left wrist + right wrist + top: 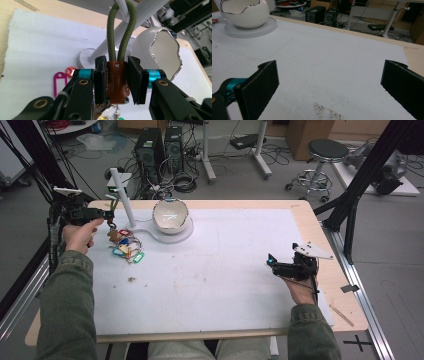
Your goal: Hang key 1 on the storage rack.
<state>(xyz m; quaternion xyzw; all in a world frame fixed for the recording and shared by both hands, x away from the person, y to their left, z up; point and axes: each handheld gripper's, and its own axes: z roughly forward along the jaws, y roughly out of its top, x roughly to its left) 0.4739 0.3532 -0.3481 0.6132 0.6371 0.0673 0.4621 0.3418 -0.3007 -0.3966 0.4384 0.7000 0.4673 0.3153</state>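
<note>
My left gripper [116, 80] is shut on a brown leather tab [117, 82] with an olive cord loop [121, 30] that hangs over a white peg of the stand [122, 195]. Below the tab dangles a bunch of coloured key tags [126, 246], resting on the white mat; a pink tag [59, 81] and a red one [70, 71] lie flat. In the high view the left gripper [109, 213] sits at the far left beside the stand. My right gripper [329, 87] is open over bare mat, also seen at the table's right [271, 262].
A white egg-shaped bowl [170, 216] with a jagged silver rim stands on the stand's round base [186, 234]. The white mat [215, 270] covers most of the wooden table. Some dark crumbs [324, 111] lie on the mat. Computers, cables and a stool stand beyond the far edge.
</note>
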